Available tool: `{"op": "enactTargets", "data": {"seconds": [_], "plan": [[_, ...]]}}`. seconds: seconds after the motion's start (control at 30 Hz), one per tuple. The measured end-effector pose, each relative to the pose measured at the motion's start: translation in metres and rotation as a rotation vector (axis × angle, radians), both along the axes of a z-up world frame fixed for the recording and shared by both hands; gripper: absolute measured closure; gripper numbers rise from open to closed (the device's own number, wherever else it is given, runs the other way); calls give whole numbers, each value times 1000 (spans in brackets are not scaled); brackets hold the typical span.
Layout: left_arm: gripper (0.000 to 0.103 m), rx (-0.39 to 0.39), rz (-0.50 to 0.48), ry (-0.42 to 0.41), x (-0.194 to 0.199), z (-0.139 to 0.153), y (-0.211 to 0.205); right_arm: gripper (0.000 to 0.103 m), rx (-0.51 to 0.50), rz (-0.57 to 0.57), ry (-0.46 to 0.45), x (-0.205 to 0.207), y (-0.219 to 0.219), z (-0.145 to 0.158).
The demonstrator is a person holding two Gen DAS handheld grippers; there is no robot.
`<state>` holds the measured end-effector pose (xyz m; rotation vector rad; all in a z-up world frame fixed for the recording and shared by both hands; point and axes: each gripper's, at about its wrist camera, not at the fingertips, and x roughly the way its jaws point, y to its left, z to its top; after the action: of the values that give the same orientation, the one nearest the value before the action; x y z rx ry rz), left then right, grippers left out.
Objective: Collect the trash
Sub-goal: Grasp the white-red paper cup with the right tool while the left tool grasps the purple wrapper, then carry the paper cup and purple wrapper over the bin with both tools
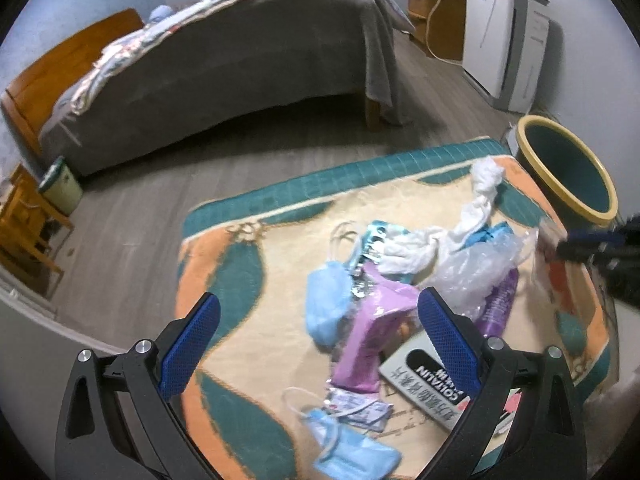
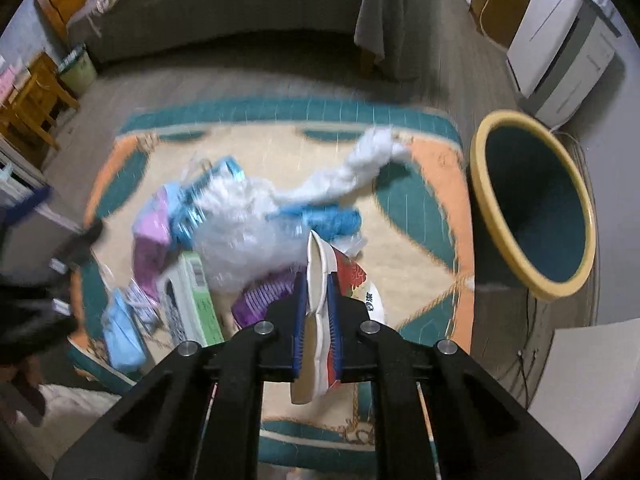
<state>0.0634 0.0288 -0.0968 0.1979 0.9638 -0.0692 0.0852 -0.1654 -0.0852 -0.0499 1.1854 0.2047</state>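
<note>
My right claw (image 2: 318, 280): jaws clamped on flattened paper cup (image 2: 320, 264), near rug's (image 2: 436, 168) right edge. My left claw (image 1: 320, 332): jaws wide apart, empty, above purple packet (image 1: 368, 320).

A home bedroom: a bed (image 1: 224, 60) draped in a grey blanket with a wooden headboard (image 1: 52, 76), grey plank flooring (image 1: 120, 216), a patterned rug (image 1: 256, 344), and a white appliance (image 1: 490, 40) against the wall.
</note>
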Motion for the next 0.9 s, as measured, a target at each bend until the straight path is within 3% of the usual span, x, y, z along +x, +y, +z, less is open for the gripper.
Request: {"op": "enactTargets", "data": {"seconds": [0.13, 0.23, 0.3, 0.43, 0.5, 0.53, 0.7, 0.9], "plan": [[8, -39, -19, 62, 8, -17, -7, 93, 29, -18, -35, 5, -6, 10], [10, 3, -57, 121, 12, -34, -16, 93, 71, -41, -40, 12, -14, 13], [29, 22, -71, 160, 15, -44, -19, 93, 87, -48, -43, 14, -15, 14], [50, 47, -76, 205, 19, -56, -20, 93, 100, -45, -52, 19, -17, 15], [82, 48, -88, 218, 20, -58, -21, 93, 89, -36, -63, 20, -16, 17], [86, 34, -92, 223, 20, -58, -20, 93, 83, -32, -71, 20, -16, 18], [90, -13, -120, 177, 16, -43, -23, 93, 90, -39, -102, 21, -21, 26], [90, -23, -123, 43, 10, -8, -24, 93, 148, -71, -150, 21, -36, 45]]}}
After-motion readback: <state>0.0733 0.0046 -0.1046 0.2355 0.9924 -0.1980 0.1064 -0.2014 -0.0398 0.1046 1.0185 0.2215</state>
